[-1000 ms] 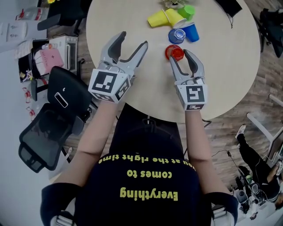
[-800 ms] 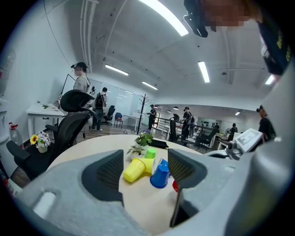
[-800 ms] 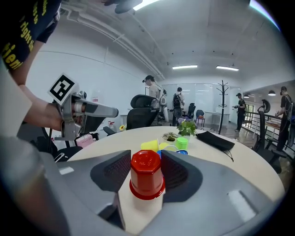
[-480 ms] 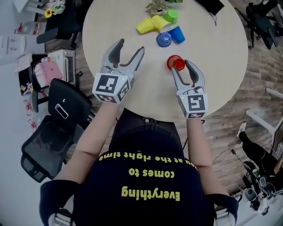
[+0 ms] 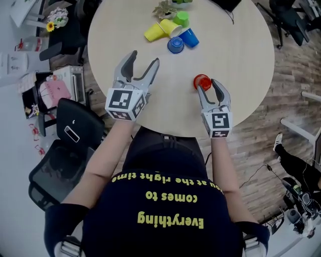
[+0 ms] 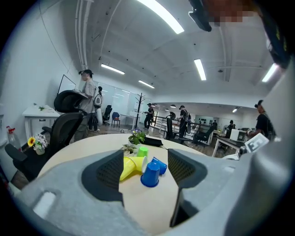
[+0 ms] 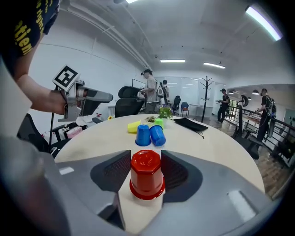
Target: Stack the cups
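A red cup (image 5: 202,81) stands upside down on the round beige table (image 5: 241,55), near its front right edge. My right gripper (image 5: 207,83) is shut on the red cup (image 7: 147,175), a pad against each side. Further back lie an upside-down blue cup (image 5: 175,45), a tipped blue cup (image 5: 189,37), yellow cups (image 5: 155,31) and a green cup (image 5: 181,18). My left gripper (image 5: 144,59) hangs open and empty over the table's left part, its jaws pointing at the blue cup (image 6: 150,174) and the yellow cups (image 6: 130,167).
A small plant (image 5: 165,7) and a black flat object (image 5: 228,4) lie at the table's far side. A black office chair (image 5: 75,118) stands left of the person. People and desks fill the room behind.
The right gripper has drawn the red cup away from the blue cups, toward the table's front right edge. The left gripper has drifted slightly and stayed open.
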Motion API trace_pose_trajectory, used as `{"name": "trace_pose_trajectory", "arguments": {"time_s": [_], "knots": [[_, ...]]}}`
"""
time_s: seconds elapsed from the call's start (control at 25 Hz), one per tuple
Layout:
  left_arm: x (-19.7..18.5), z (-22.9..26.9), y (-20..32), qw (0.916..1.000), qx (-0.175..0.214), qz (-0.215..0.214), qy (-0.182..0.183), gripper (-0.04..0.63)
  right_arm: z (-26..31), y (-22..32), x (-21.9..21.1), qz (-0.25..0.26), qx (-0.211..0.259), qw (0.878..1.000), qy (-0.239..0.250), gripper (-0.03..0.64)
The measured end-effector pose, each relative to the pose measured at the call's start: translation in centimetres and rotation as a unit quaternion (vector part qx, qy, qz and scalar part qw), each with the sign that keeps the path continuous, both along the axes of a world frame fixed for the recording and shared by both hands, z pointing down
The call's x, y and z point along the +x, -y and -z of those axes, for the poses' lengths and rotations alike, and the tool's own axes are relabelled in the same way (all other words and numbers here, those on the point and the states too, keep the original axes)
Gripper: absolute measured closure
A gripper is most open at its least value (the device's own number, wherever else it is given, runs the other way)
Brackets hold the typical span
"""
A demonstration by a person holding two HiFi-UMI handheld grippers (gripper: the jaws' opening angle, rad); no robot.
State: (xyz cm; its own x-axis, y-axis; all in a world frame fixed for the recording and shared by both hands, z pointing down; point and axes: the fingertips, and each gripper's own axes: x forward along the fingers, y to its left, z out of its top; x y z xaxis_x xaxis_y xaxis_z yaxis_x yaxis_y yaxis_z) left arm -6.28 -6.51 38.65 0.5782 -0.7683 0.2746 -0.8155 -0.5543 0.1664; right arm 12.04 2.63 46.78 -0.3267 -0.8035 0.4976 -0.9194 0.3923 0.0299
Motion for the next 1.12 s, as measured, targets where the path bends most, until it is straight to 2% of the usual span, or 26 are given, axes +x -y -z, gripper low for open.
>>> {"name": "trace_pose_trajectory", "arguments": {"time_s": [0.16,0.44,0.6,0.92,1.12], "knots": [[1.1,0.5,-0.5,0.9991,0.024,-0.014,0.033,0.296,-2.4,-1.0,1.1,-0.019,-0.014,1.000,-0.002,0.402],[2.7,1.2,-1.2,0.9986,0.034,-0.028,0.029,0.296,-3.7,-2.1,2.0,-0.032,-0.022,0.999,0.003,0.397],[2.6,0.7,-1.2,0.9991,0.024,-0.024,0.024,0.296,-3.7,-2.3,1.8,-0.025,-0.030,0.999,-0.003,0.341],[2.5,0.8,-1.2,0.9994,0.022,-0.020,0.019,0.296,0.2,-1.1,1.6,-0.022,0.005,0.999,0.027,0.321],[2.5,1.4,-0.9,0.9995,0.023,-0.018,0.013,0.296,5.0,1.2,1.7,-0.023,0.052,0.997,0.046,0.321]]}}
